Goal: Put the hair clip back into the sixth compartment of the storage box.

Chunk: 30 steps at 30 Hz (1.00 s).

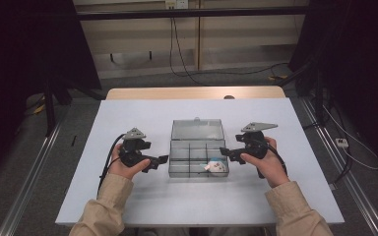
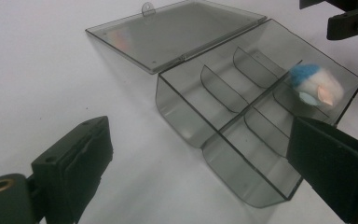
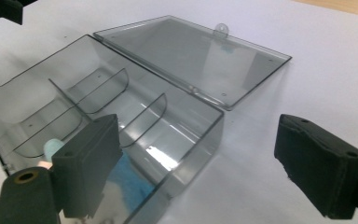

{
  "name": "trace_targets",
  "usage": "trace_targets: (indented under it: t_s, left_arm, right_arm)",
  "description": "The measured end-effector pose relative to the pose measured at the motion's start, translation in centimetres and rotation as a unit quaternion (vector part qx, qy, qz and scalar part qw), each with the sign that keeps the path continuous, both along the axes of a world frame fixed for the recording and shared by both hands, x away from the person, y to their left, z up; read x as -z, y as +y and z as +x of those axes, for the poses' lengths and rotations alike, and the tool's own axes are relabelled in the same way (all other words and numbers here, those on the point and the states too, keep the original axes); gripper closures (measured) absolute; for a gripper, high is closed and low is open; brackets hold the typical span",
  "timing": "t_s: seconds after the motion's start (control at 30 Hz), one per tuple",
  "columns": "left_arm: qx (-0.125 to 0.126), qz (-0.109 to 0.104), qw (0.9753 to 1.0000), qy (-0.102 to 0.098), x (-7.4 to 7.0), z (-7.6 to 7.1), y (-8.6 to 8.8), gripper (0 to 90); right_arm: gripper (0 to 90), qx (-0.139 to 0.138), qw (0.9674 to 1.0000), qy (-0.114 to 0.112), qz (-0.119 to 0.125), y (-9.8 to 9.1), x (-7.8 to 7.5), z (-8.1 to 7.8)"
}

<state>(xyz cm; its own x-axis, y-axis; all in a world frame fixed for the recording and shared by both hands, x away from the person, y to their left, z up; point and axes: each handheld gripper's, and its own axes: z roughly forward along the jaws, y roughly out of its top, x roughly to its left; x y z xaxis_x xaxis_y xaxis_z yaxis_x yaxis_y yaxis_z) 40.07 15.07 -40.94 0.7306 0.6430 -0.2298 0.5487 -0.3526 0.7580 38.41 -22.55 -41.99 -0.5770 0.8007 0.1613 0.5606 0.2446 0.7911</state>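
The likeliest slip from here is that the light, clear compartment box (image 1: pixel 198 158) skids or tips on the smooth white surface (image 1: pixel 128 196) if either pair of tongs nudges a wall before the other steadies it; its thin plastic would slide easily, and the open lid (image 1: pixel 197 129), lying flat at 12 o'clock of the tray, could catch a jaw swinging over it. A second risk, to my eye, is the small white-and-blue object (image 1: pixel 217 165) being knocked out of its cell if a jaw dips in carelessly. The box is near the middle of the surface, divided into several cells; all look bare except the one at its 4 o'clock corner, where that soft-looking object lies. The left tongs (image 1: pixel 163 159) hover just beside the box at 9 o'clock, jaws spread and pinching nothing. The right tongs (image 1: pixel 222 150) sit at 3 o'clock, right at the wall, jaws spread wide too, gripping nothing.
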Motion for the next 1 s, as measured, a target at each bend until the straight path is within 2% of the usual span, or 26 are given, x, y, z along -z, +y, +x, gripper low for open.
trace_targets:
  t_s: [0.1,0.27,0.37,0.53,0.83,1.0]
  left_arm:
    - [0.001,0.001,1.0000,0.003,-0.1,0.5,-0.4,6.6]
    - [-0.013,0.005,0.9999,0.006,-0.1,1.7,-0.9,7.1]
    - [-0.018,0.005,0.9997,0.012,0.1,2.4,-1.2,7.1]
    - [-0.031,0.004,0.9993,0.022,0.5,3.4,-2.0,7.6]
    - [-0.037,0.013,0.9987,0.034,0.5,5.6,-3.4,8.5]
    - [-0.050,0.012,0.9979,0.039,0.9,6.8,-4.1,8.7]
  right_arm:
    - [14.0,0.009,0.9999,0.003,0.007,-0.2,0.0,0.3]
    - [14.0,0.028,0.9996,-0.001,0.010,-0.4,-0.1,0.9]
    - [15.8,0.040,0.9992,0.003,0.005,-0.5,0.1,1.4]
    - [16.7,0.064,0.9978,0.011,0.012,-0.7,0.5,2.1]
    - [18.7,0.081,0.9963,0.018,0.020,-0.6,1.0,3.5]
    - [20.5,0.084,0.9958,0.026,0.023,-0.2,1.2,4.3]
